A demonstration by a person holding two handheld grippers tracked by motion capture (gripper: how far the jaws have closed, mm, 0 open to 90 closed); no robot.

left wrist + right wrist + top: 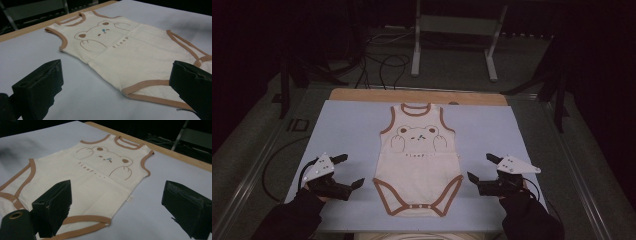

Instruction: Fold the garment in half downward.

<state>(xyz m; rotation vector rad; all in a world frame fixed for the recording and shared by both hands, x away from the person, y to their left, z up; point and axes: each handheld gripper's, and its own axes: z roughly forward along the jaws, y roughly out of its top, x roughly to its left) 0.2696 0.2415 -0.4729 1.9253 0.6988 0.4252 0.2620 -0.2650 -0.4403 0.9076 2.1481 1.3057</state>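
Evidently ready to fold, the cream baby bodysuit [419,162] lies flat, face up, mid-table on the pale blue mat [342,125], with the left gripper [348,171] and right gripper [480,167] flanking its leg openings, jaws wide apart and holding nothing.

bodysuit [130,53] – crotch end cut off by frame edge | chest lettering [417,155] – too small to read

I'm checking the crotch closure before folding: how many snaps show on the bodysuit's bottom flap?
2, as far as the high view resolves: small pale dots side by side on the brown band at the bottom of the bodysuit, one left of centre, one right. Others may be too small to see.
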